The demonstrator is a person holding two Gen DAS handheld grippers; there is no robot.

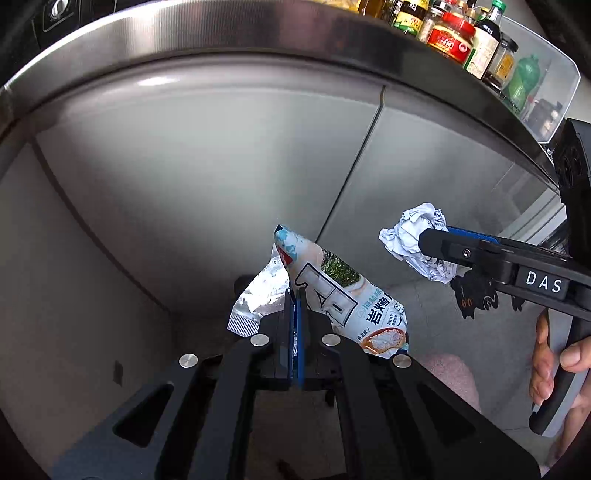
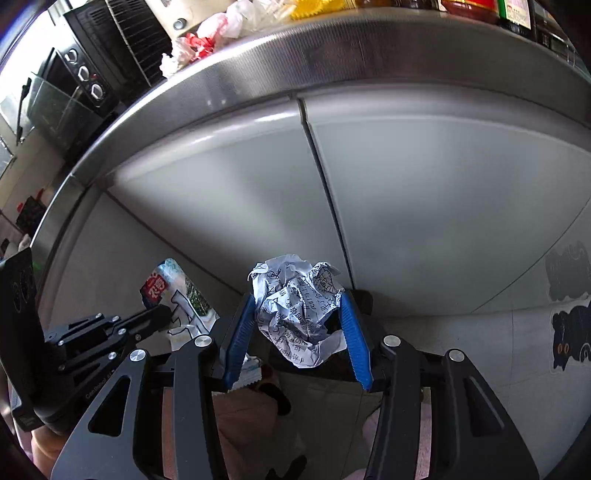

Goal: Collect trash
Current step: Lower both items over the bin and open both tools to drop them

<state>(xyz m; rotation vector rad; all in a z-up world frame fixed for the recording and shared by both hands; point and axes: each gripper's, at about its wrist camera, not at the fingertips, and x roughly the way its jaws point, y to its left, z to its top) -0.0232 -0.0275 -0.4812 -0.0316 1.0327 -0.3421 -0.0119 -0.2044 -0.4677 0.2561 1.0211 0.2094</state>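
Note:
My left gripper (image 1: 294, 295) is shut on a white and blue snack wrapper (image 1: 343, 295) with a silver inside, held in the air in front of grey cabinet doors. My right gripper (image 2: 301, 299) is shut on a crumpled ball of printed paper (image 2: 299, 306), also held in the air. In the left wrist view the right gripper (image 1: 432, 243) with the paper ball (image 1: 410, 240) is to the right of the wrapper. In the right wrist view the left gripper (image 2: 166, 314) with the wrapper (image 2: 177, 291) is at the lower left.
A steel counter edge (image 1: 221, 40) runs above the cabinet doors (image 1: 221, 166). Bottles and jars (image 1: 461, 37) stand on it at the right. More crumpled trash (image 2: 207, 33) and a black oven (image 2: 92, 62) sit on the counter at the left. Tiled floor (image 2: 480, 350) lies below.

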